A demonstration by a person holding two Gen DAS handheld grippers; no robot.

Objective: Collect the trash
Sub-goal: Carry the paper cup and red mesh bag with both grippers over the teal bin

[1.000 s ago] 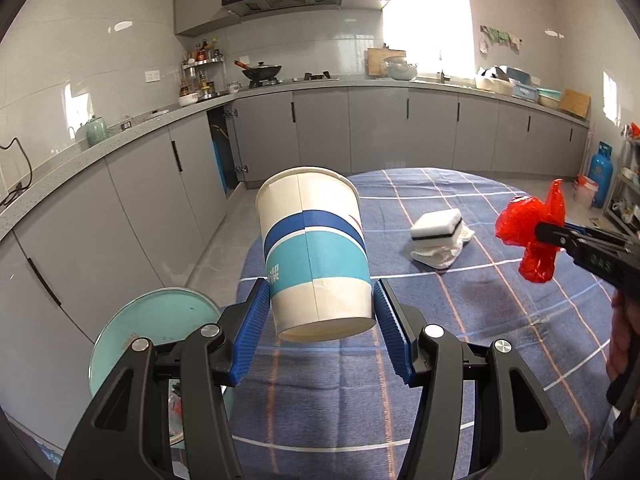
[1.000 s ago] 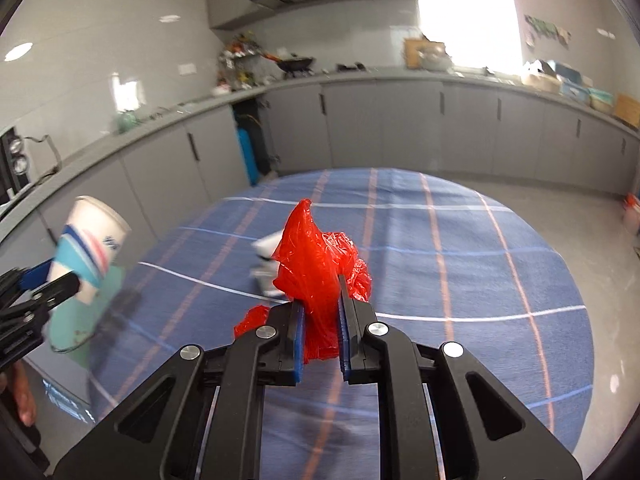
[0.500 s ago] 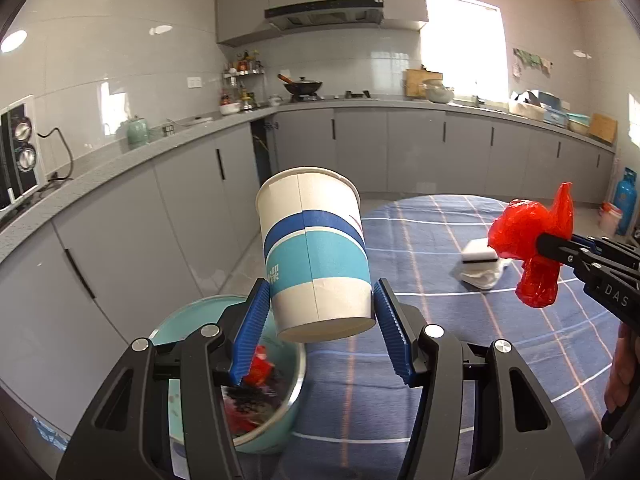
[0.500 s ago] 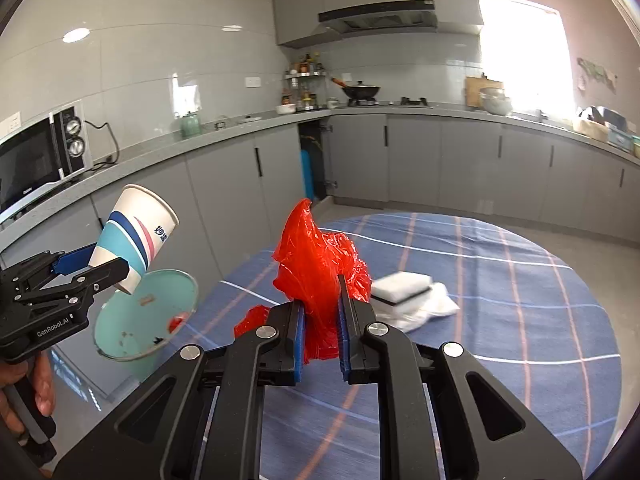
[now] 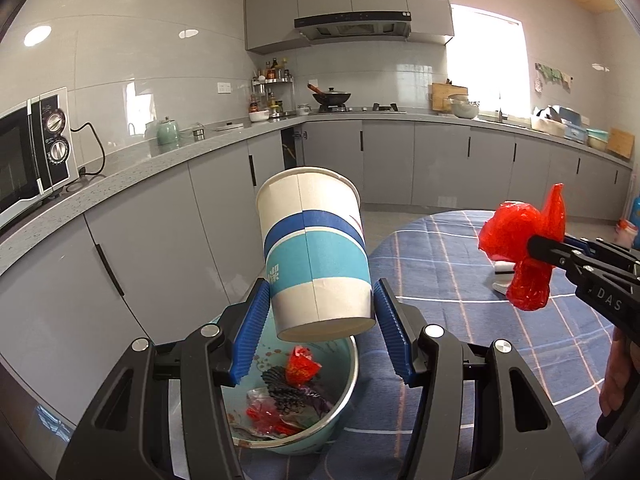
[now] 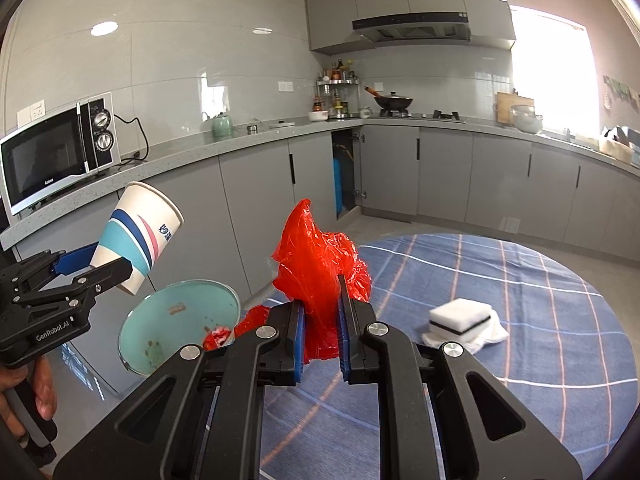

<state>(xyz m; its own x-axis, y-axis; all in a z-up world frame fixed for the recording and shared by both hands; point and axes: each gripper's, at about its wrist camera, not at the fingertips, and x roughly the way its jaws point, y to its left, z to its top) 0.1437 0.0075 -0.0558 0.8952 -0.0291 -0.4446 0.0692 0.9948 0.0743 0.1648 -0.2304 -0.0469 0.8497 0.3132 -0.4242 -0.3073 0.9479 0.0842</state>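
My left gripper [image 5: 318, 320] is shut on a white paper cup with blue bands [image 5: 314, 252], held upright just above a teal bowl [image 5: 340, 408] that holds red scraps and other trash. From the right wrist the same cup [image 6: 138, 232] tilts over that bowl [image 6: 160, 320] at the table's left edge. My right gripper [image 6: 320, 320] is shut on a crumpled red plastic bag [image 6: 316, 264], raised over the blue checked tablecloth [image 6: 520, 360]. In the left wrist view the bag [image 5: 520, 240] hangs at the far right, away from the bowl.
A white sponge on a white cloth [image 6: 460, 320] lies on the round table. Grey kitchen cabinets [image 5: 168, 240] run behind the bowl, with a microwave [image 6: 56, 156] on the counter. A hand [image 6: 36, 384] grips the left tool's handle.
Both grippers have swung left and slightly up, still holding the cup and the bag. The teal bowl has come fully under the cup, and the sponge has slid to the right of the views.
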